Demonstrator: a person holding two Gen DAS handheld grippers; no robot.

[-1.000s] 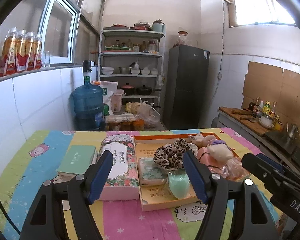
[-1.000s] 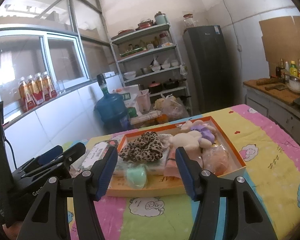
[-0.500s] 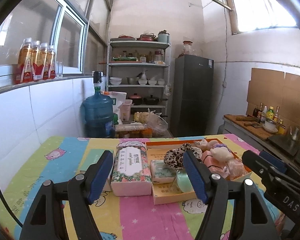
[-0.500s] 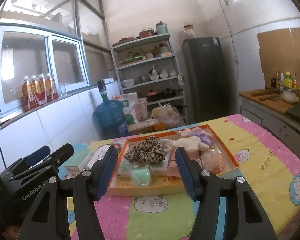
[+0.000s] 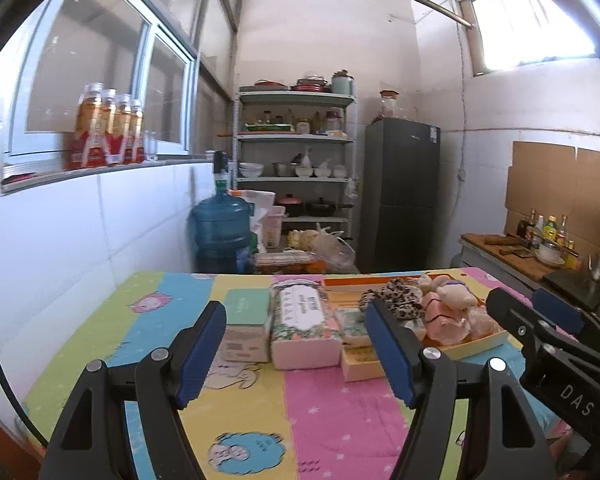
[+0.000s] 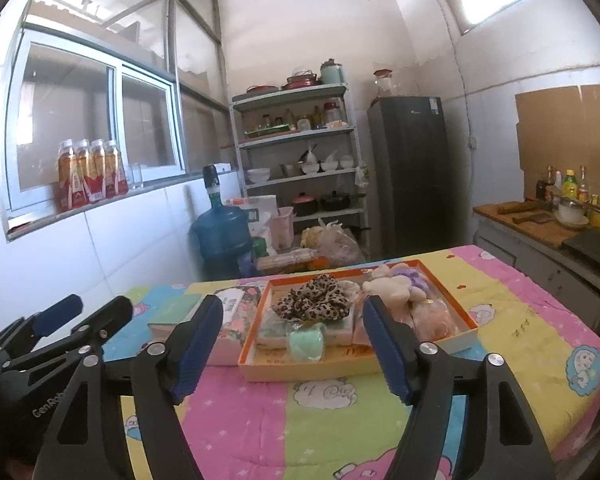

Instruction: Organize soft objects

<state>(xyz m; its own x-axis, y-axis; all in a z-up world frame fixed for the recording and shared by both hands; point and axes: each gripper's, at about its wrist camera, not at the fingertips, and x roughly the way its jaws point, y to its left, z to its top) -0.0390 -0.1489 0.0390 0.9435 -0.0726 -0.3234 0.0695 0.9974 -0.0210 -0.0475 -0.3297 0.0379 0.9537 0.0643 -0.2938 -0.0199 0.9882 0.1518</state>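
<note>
Your left gripper [image 5: 296, 346] fingers stand apart, empty. Your right gripper [image 6: 292, 344] fingers just widened, nothing between. Shallow orange cardboard tray [image 6: 466, 322] of soft toys sits on the colourful table [image 6: 340, 400], well ahead.

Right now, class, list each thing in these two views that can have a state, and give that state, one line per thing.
left gripper: open, nothing between its fingers
right gripper: open, empty, jaws have just been opening
orange tray: on the table, filled with soft things
leopard scrunchie: lying on top of the pile in the tray
floral tissue pack: lying flat beside the tray
water jug: upright, capped
fridge: door shut
</note>
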